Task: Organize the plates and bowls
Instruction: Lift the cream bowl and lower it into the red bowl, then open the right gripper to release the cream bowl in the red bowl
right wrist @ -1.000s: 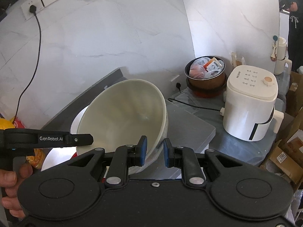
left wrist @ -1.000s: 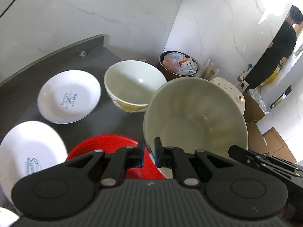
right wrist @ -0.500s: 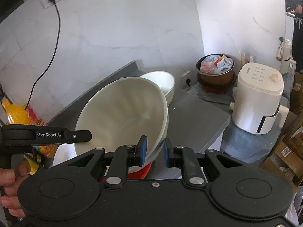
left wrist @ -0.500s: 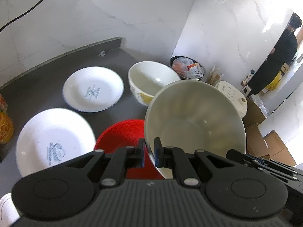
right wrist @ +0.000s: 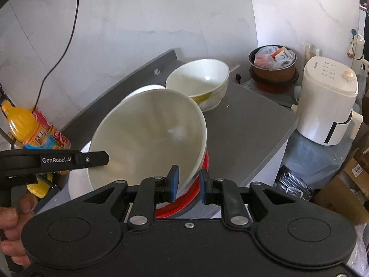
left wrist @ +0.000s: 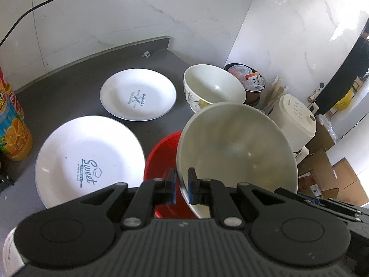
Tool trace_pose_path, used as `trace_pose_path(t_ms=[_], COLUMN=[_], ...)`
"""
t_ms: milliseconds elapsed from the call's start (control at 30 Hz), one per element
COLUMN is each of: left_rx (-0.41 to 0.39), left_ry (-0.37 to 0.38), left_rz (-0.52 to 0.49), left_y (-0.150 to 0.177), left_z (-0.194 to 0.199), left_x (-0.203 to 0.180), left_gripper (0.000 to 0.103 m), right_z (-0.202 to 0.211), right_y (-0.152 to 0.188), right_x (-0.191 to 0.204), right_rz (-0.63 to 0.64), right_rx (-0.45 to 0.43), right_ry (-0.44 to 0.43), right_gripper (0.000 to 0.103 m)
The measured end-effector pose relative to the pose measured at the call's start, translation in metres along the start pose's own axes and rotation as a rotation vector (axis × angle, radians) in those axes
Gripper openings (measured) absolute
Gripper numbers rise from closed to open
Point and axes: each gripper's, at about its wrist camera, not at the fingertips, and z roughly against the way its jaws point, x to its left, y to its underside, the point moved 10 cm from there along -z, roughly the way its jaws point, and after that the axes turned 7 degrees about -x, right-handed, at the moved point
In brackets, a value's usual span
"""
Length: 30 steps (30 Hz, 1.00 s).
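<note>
A large cream bowl (left wrist: 235,147) hangs tilted over a red bowl (left wrist: 161,157) on the dark counter (left wrist: 69,87). My left gripper (left wrist: 181,184) is shut on its near rim. In the right wrist view the same cream bowl (right wrist: 147,138) has its right rim between the fingers of my right gripper (right wrist: 189,182), which is shut on it, with the red bowl (right wrist: 196,192) showing just below. A white bowl with a yellow pattern (left wrist: 214,87) stands behind. A "Bakery" plate (left wrist: 138,94) and a "Sweet" plate (left wrist: 90,161) lie to the left.
Juice and soda bottles (right wrist: 27,124) stand at the counter's left end. Past its right edge are a white appliance (right wrist: 327,99), a brown pot of bags (right wrist: 273,69) and cardboard boxes (left wrist: 341,180). A person (left wrist: 350,69) stands far right. A hand (right wrist: 9,230) holds the left gripper.
Both grippers have drawn back and up with the cream bowl still in them. More of the counter, both plates and the bottles have come into view.
</note>
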Motion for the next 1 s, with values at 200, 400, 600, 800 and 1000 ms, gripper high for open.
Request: trace_pose_path(t_ms=[200, 400, 600, 800, 1000], left_rx=[0.026, 0.043, 0.068, 0.099, 0.095], left_ry=[-0.018, -0.037, -0.058, -0.068, -0.090], left_rz=[0.025, 0.042, 0.054, 0.073, 0.057], left_y=[0.005, 0.009, 0.016, 0.024, 0.022], left_z=[-0.011, -0.019, -0.027, -0.036, -0.040], left_x=[0.009, 0.014, 0.021, 0.025, 0.026], left_gripper=[0.008, 0.008, 0.008, 0.008, 0.008], right_z=[-0.016, -0.029, -0.042, -0.046, -0.046], right_y=[0.006, 0.010, 0.017, 0.019, 0.010], right_x=[0.001, 0.003, 0.007, 0.010, 0.013], right_rz=[0.007, 0.028, 0.069, 0.128, 0.138], right_rx=[0.048, 0.088, 0.137, 0.149, 0.137], right_ry=[-0.001, 0.006, 0.009, 0.022, -0.015], right_gripper=[0.019, 0.019, 0.023, 0.029, 0.032])
